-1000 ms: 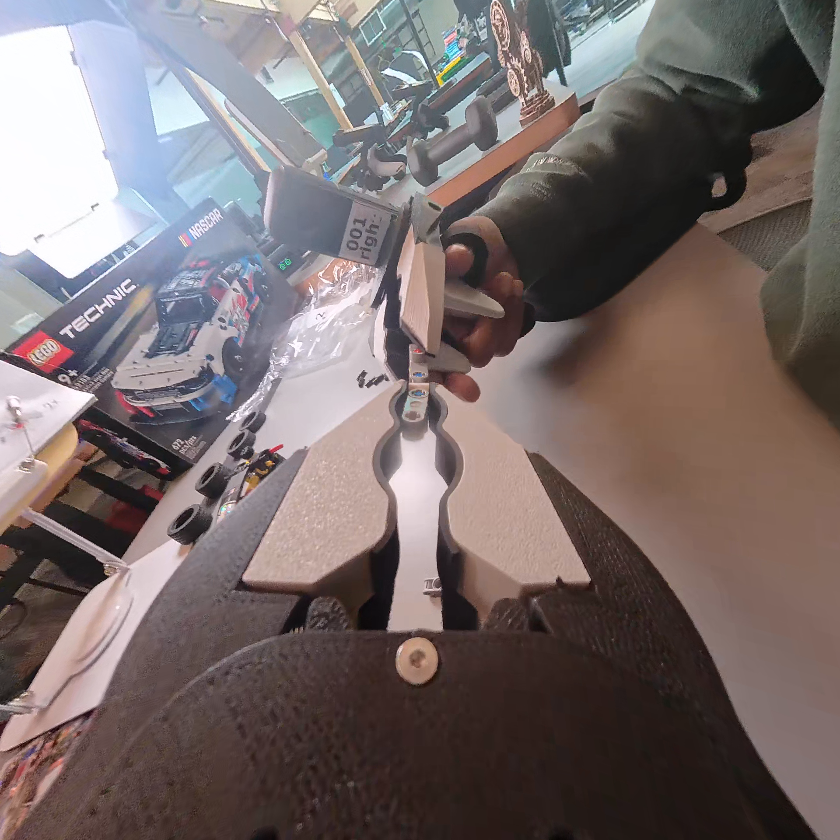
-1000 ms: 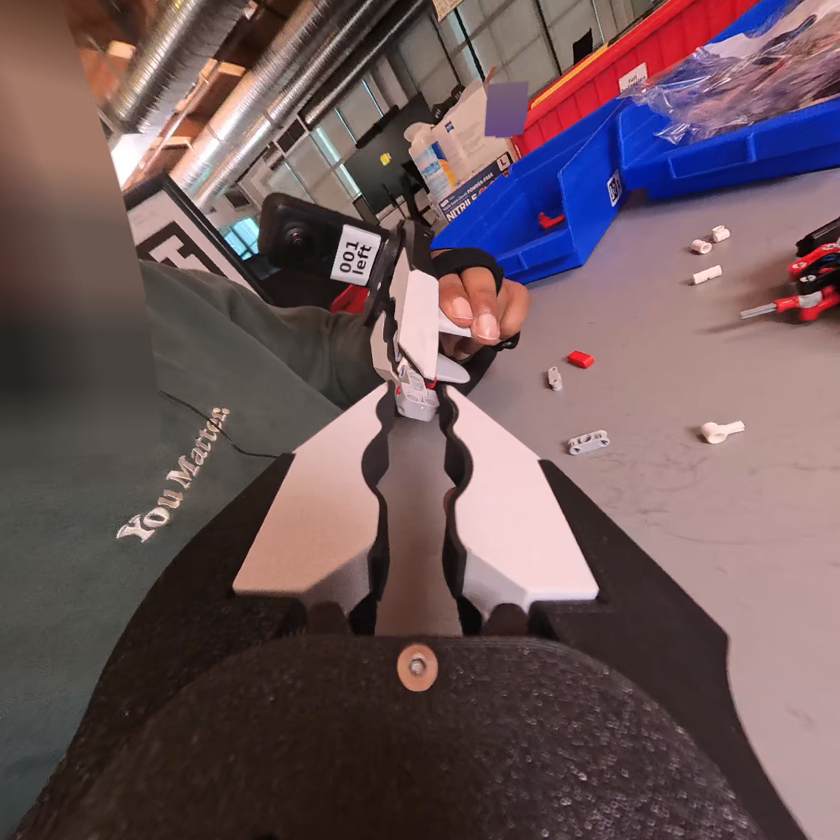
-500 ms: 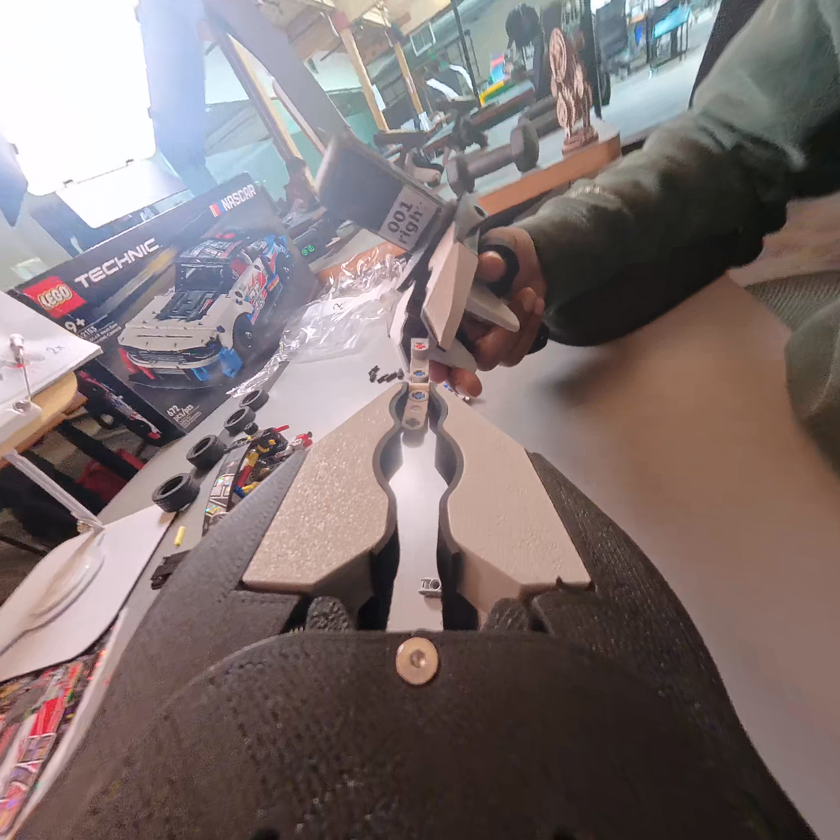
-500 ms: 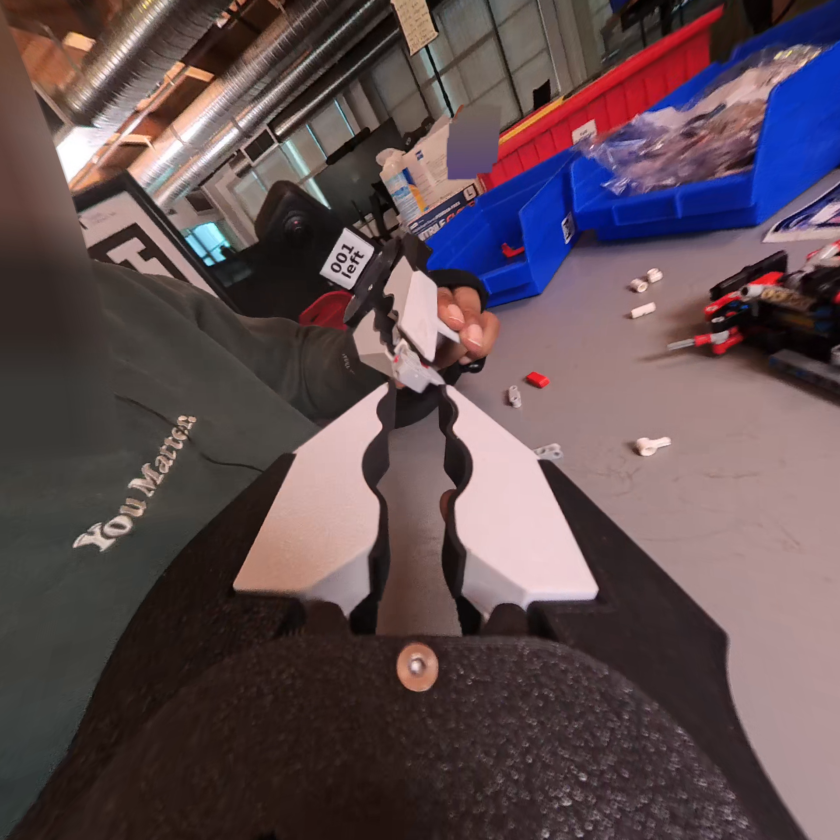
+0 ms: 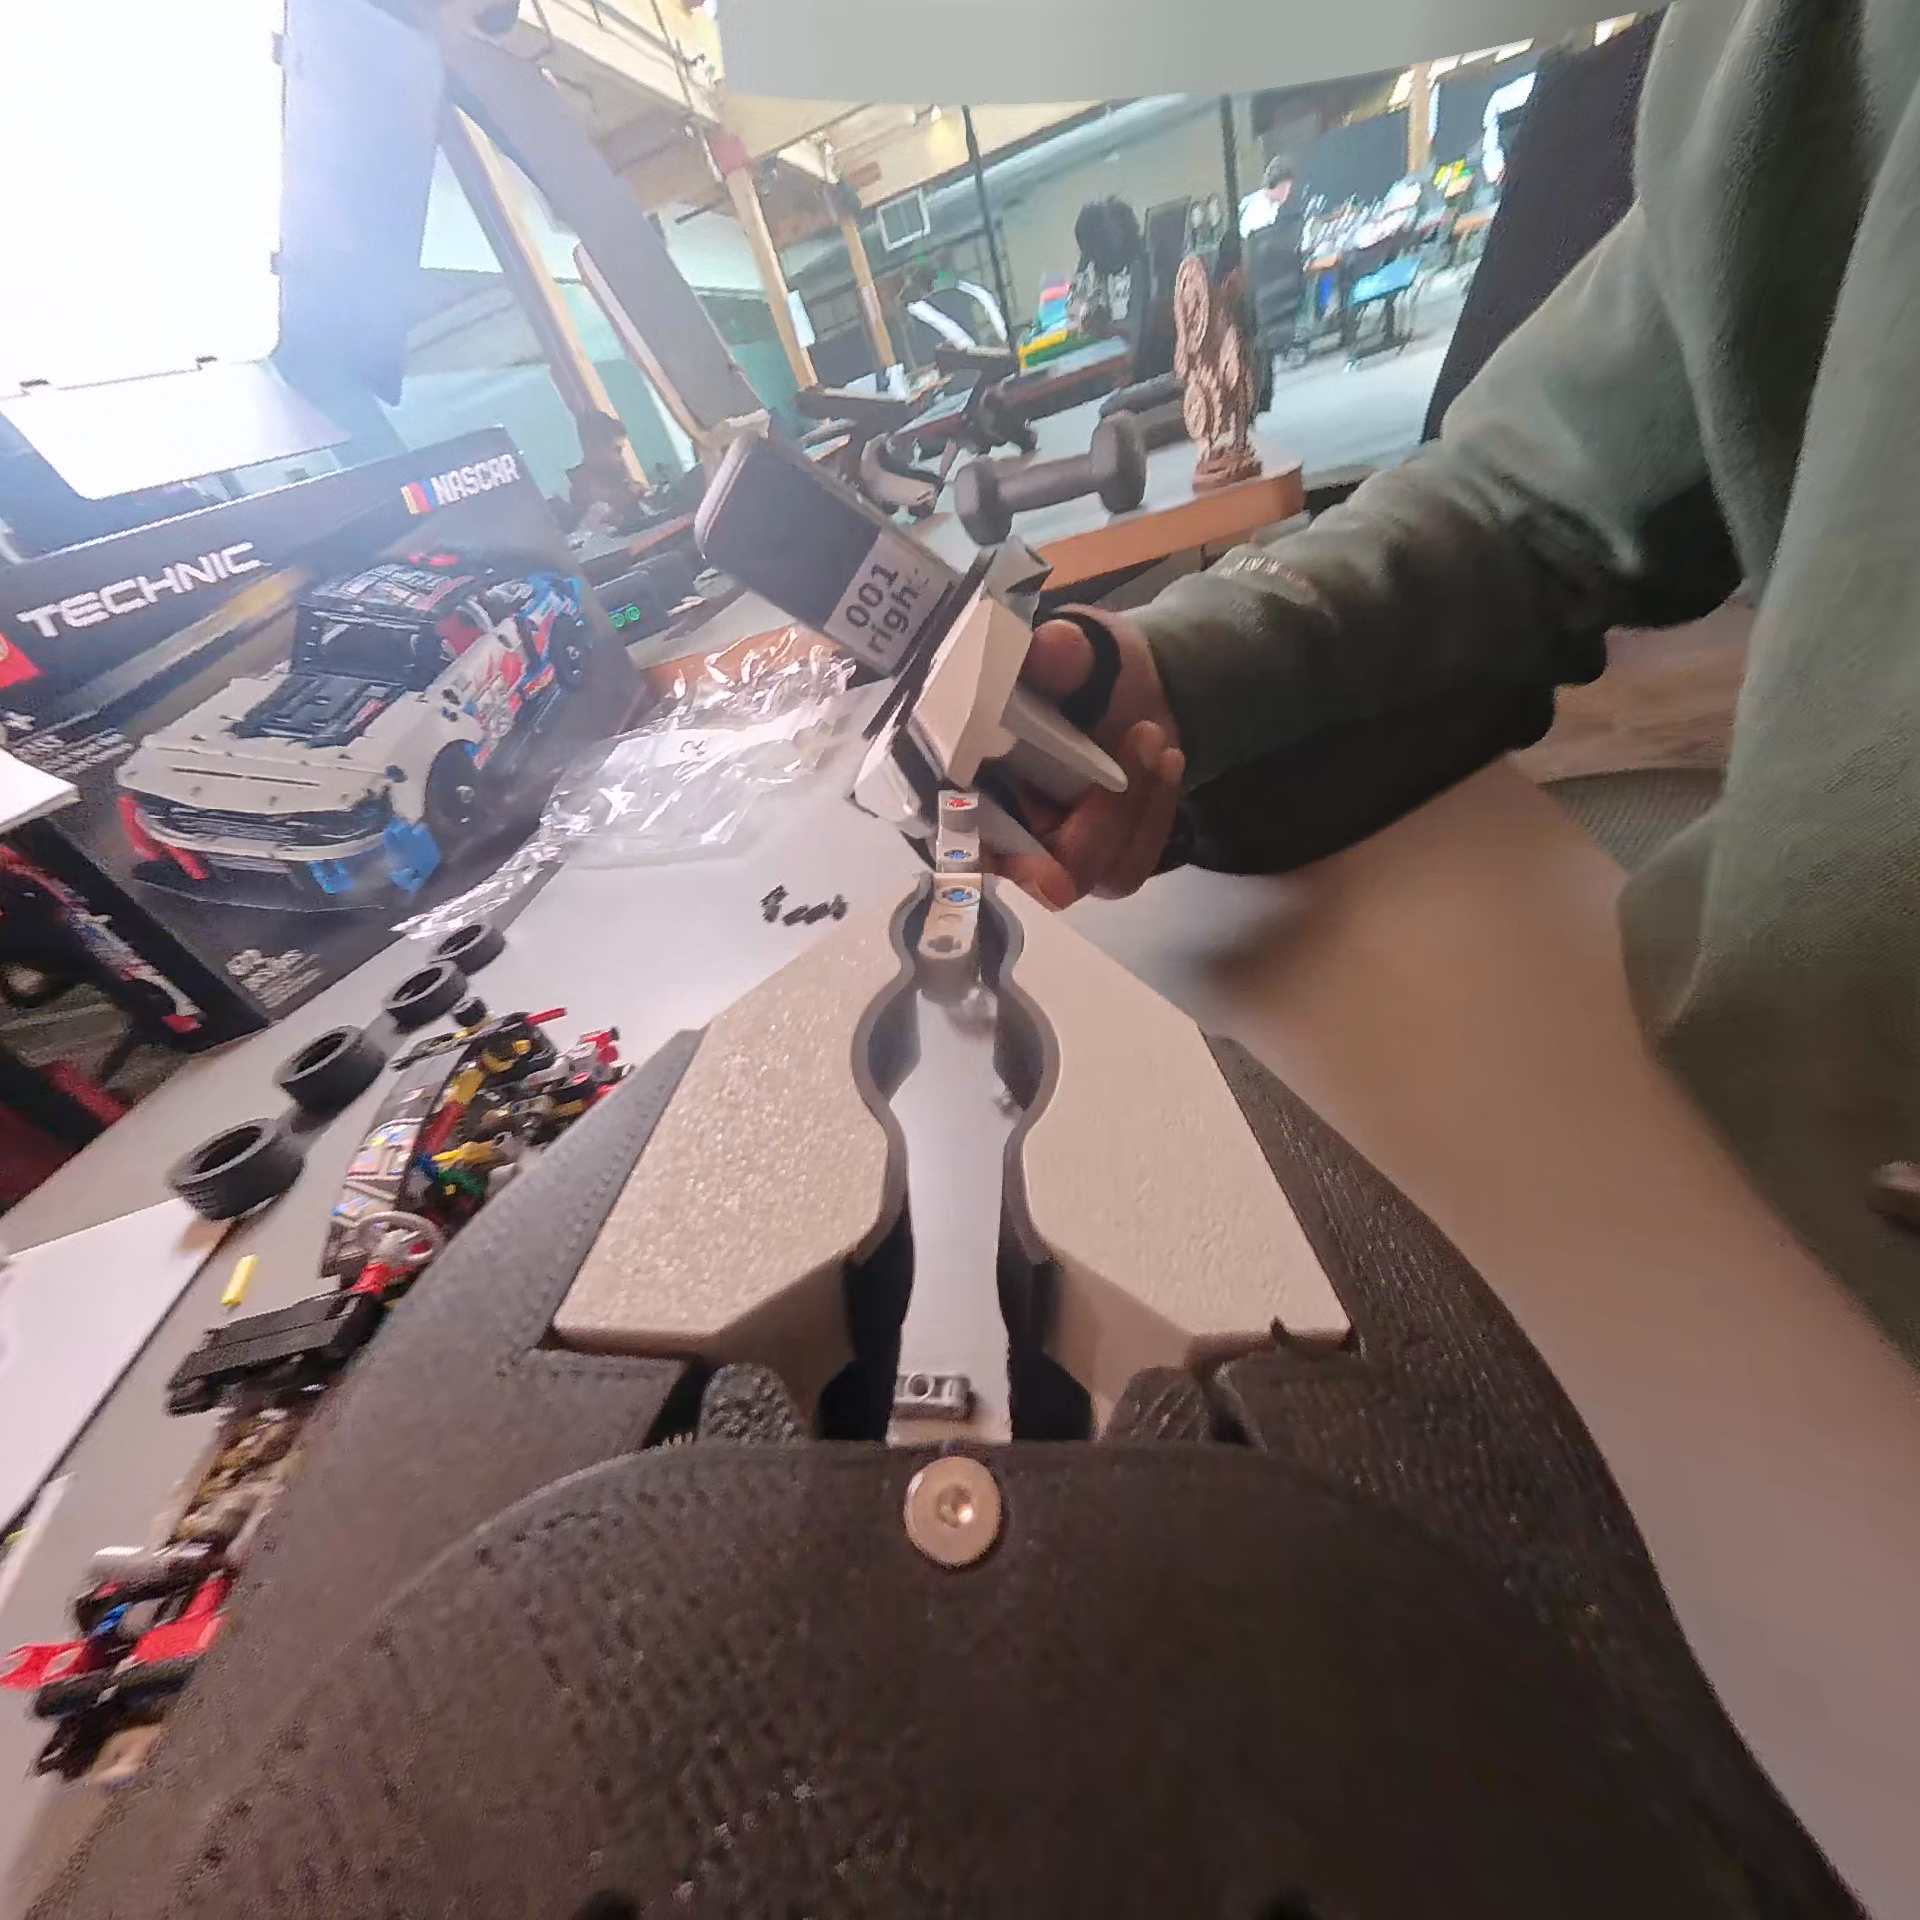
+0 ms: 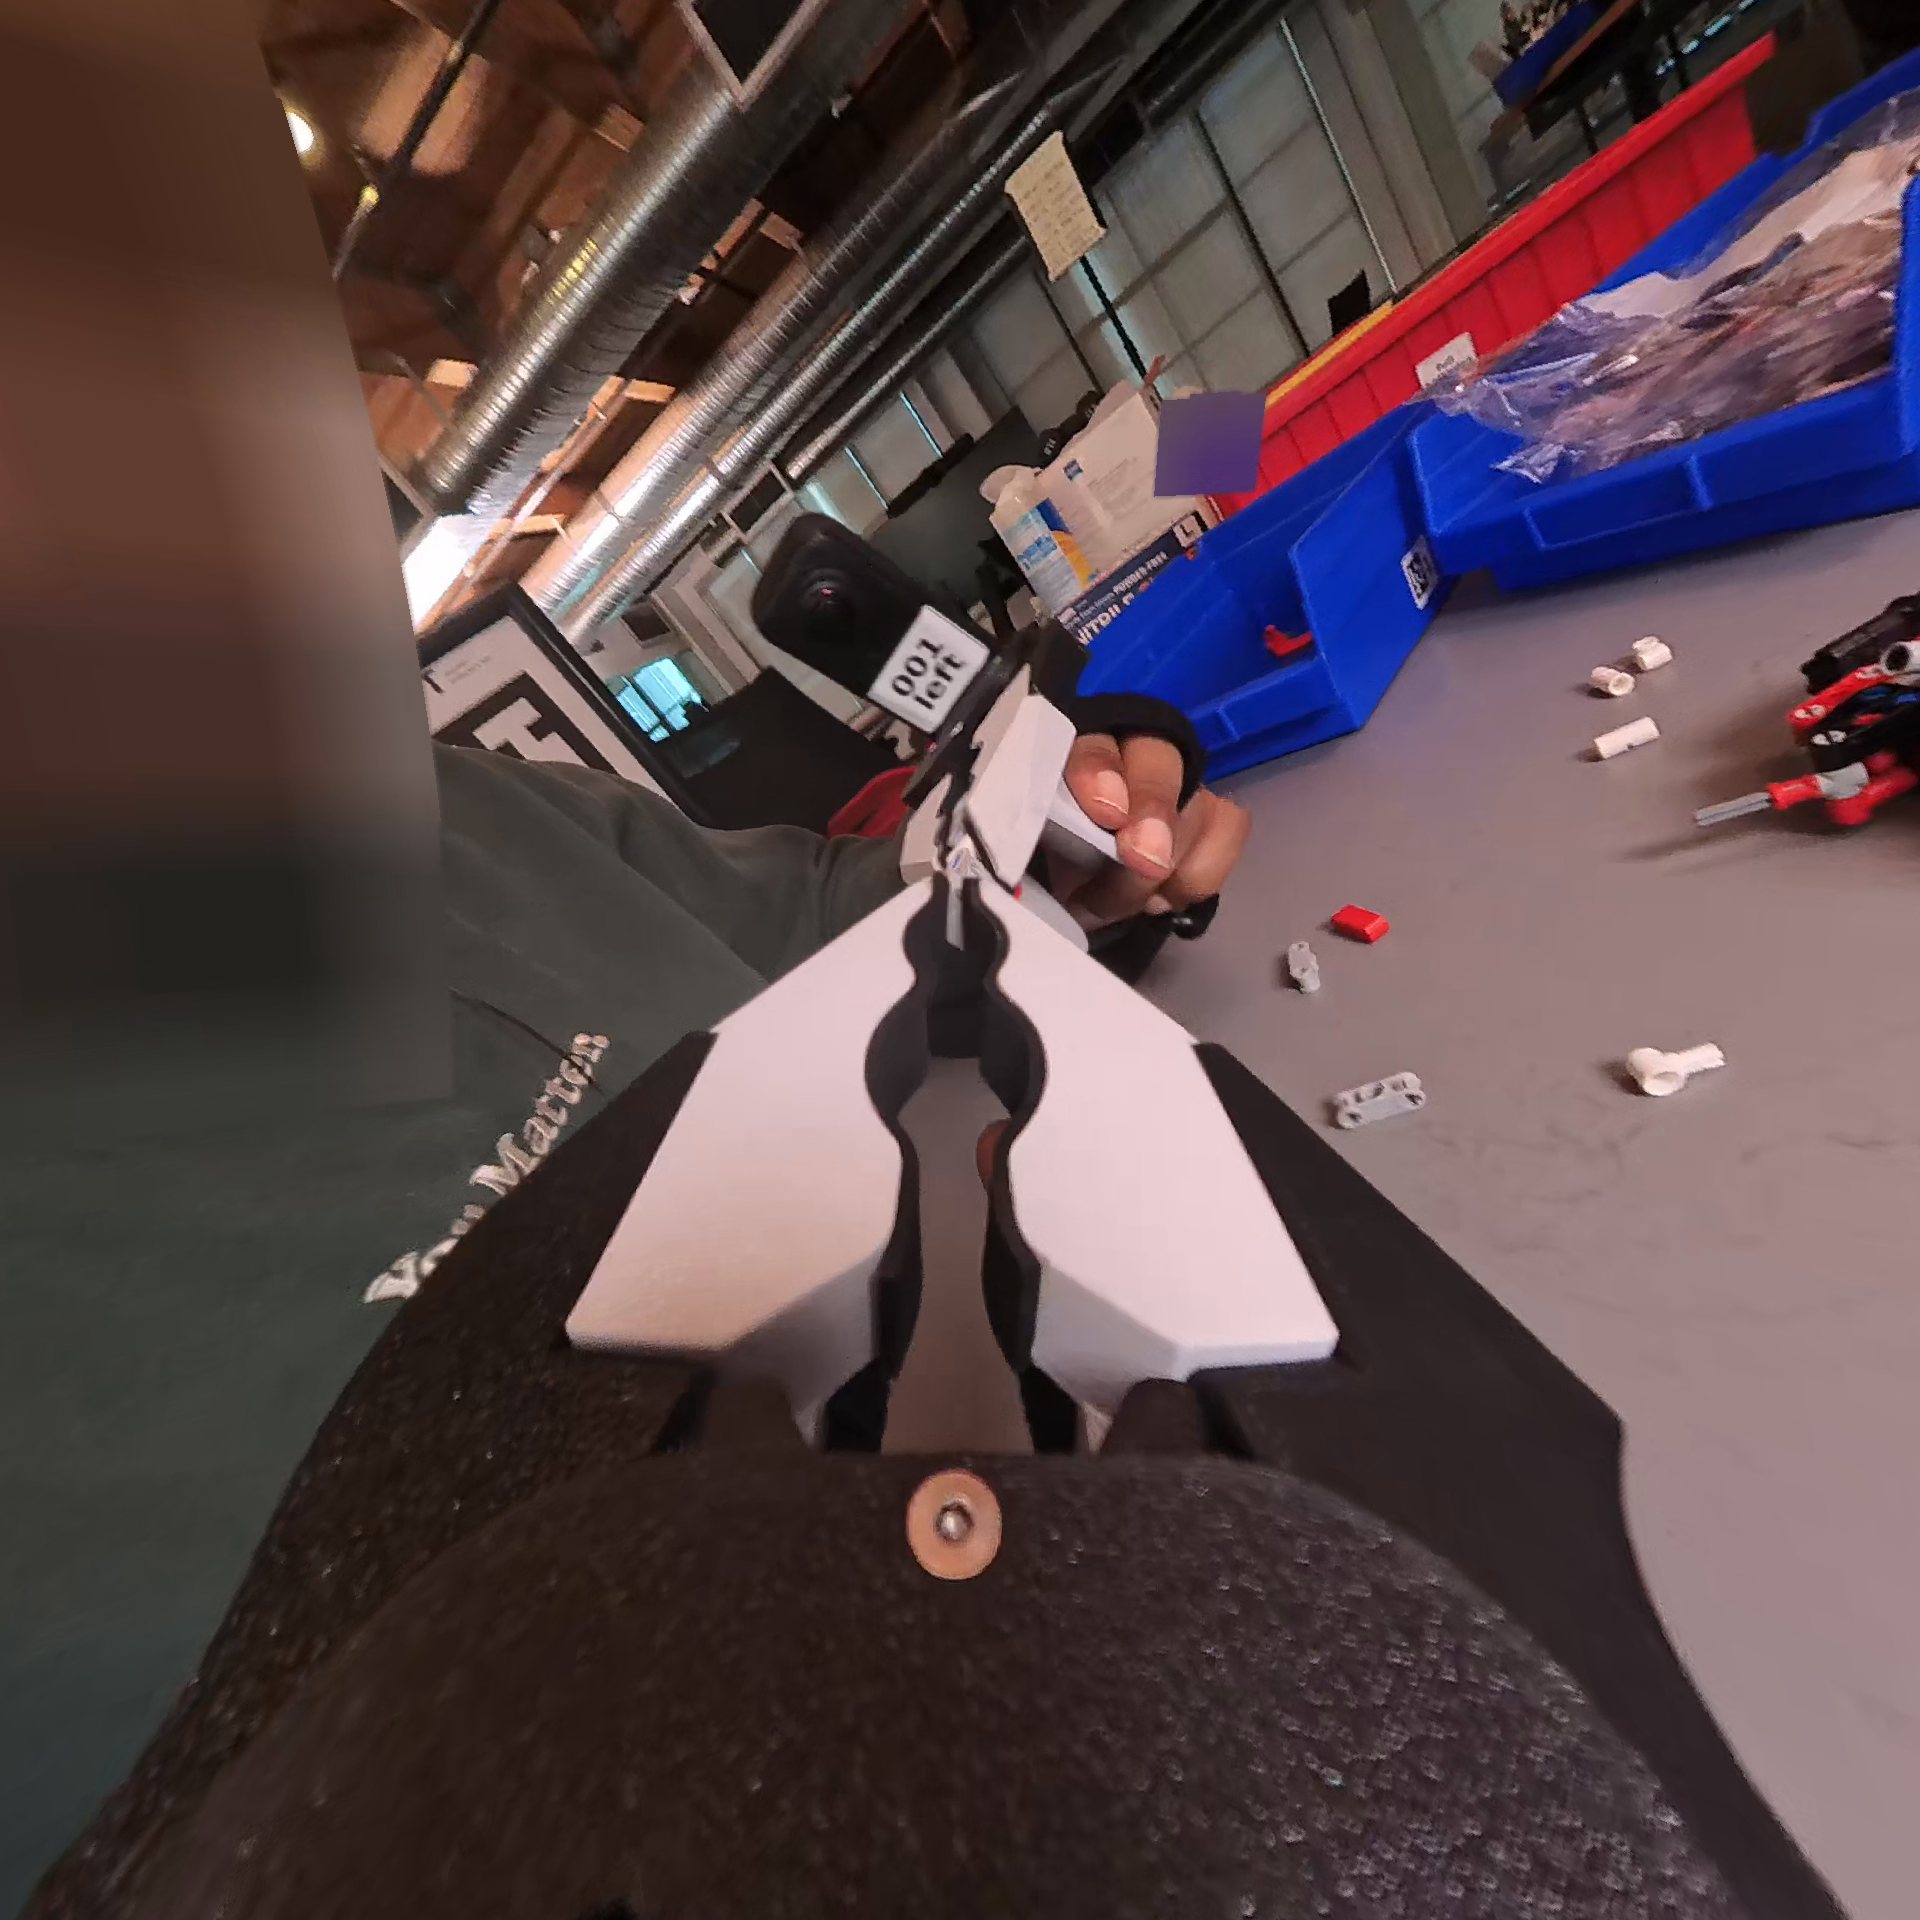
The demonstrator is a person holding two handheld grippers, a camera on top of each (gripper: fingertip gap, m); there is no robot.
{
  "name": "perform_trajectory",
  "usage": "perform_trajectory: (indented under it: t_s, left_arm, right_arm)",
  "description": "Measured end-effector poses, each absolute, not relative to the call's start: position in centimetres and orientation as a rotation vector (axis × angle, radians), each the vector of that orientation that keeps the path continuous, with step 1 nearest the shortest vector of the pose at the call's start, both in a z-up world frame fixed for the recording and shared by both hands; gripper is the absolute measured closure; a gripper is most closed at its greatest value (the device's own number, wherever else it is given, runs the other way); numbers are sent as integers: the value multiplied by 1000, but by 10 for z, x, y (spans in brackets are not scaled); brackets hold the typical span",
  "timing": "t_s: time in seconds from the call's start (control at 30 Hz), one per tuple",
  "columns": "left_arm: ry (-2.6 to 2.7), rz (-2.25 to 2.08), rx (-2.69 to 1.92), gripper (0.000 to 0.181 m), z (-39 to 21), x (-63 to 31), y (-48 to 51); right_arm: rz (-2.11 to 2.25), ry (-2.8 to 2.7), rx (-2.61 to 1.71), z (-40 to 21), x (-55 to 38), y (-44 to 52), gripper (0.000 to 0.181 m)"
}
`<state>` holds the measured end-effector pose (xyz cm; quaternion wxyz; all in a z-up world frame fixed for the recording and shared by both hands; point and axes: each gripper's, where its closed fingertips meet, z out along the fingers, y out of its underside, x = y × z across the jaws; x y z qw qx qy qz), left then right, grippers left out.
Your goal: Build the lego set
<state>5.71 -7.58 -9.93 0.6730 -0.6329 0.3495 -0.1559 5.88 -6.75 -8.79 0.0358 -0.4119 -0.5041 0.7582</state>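
The left gripper (image 5: 951, 914) has its jaws clamped on the near end of a small light-grey perforated Lego beam (image 5: 954, 883), held up in the air above the grey surface (image 5: 1299, 1039). The right gripper (image 5: 935, 821) meets it tip to tip, jaws pinched on the beam's far end, where a red pin shows. In the right wrist view the beam (image 6: 954, 914) appears edge-on, a thin sliver between the tips.

Each grip covers only an end of a slim piece, so if the two tools push or twist out of line the beam could pivot and drop among the loose white and grey connector pieces (image 6: 1377, 1099) (easy to lose there). A pin pressed at a slant might jam.

Whether the right jaws bite the beam itself or only a pin in it is hard to tell, since the contact is tiny and partly covered. The half-built black and red car chassis (image 5: 457, 1122) is blurred and cut off behind the gripper body.
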Motion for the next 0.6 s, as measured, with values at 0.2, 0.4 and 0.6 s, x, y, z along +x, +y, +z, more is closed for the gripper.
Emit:
perform_trajectory:
  t_s: [0.2, 0.4, 0.6]
  left_arm:
    - [568, -601, -1398, 176, -78, 36, -75]
    - [572, -691, -1553, 176, -108, 45, -67]
    - [615, -638, -1644, 176, -128, 54, -63]
  right_arm:
    - [2100, -1612, -1250, -100, 54, -57, 181]
    - [1708, -1670, -1042, -100, 47, -61, 153]
    - [1469, -1824, -983, -125, 46, -64, 174]
